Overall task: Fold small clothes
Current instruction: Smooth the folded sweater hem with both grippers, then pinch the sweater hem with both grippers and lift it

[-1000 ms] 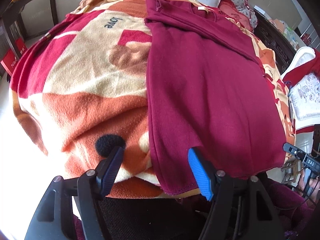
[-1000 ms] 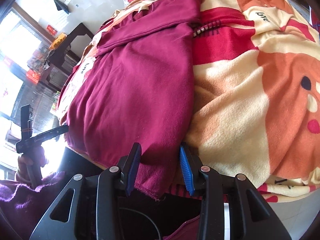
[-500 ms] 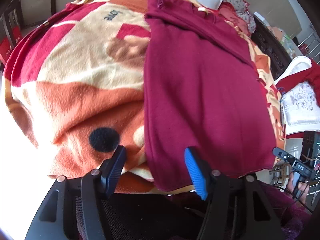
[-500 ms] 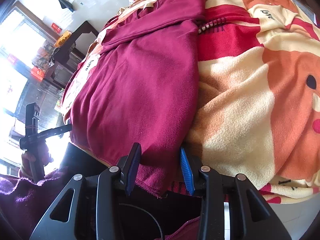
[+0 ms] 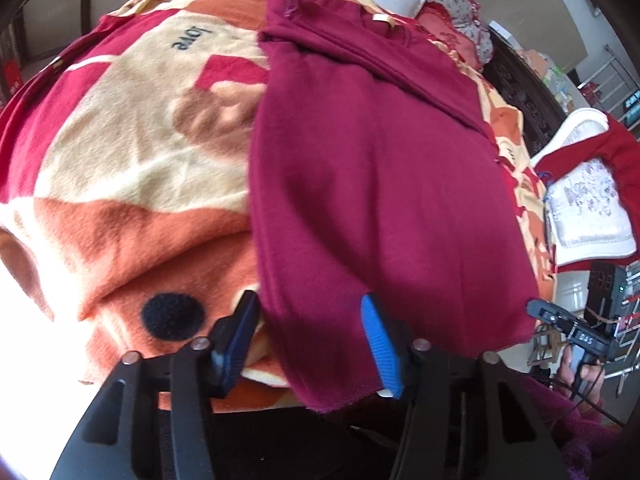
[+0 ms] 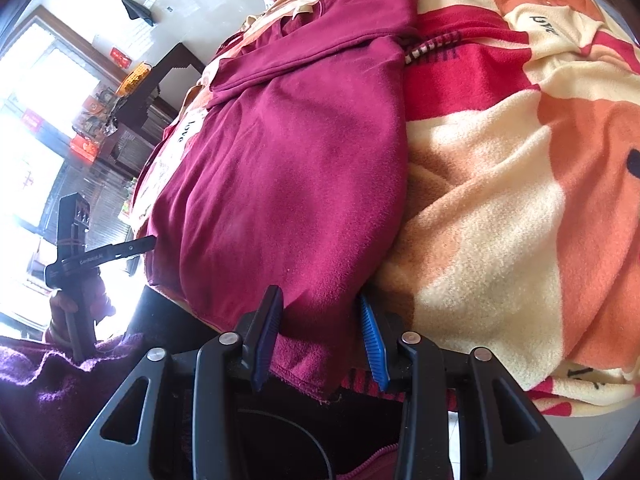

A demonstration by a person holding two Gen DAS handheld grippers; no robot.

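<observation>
A: Maroon garment [image 5: 372, 184] lies flat on the fleece blanket [image 5: 132, 168] – sleeves look folded in across the top, so the narrowing fold is done.

B: And the grippers?

A: Left gripper [image 5: 312, 340] has its jaws apart, straddling the near-left hem corner. Right gripper [image 6: 320, 340] likewise spread around the near-right hem corner [image 6: 308, 376], which hangs over the blanket edge. Neither is pinching cloth.

B: What's left?

A: Probably clamp both corners, carry the hem up toward the collar – then maybe one more halving. Roughly midway, I'd say.
</observation>
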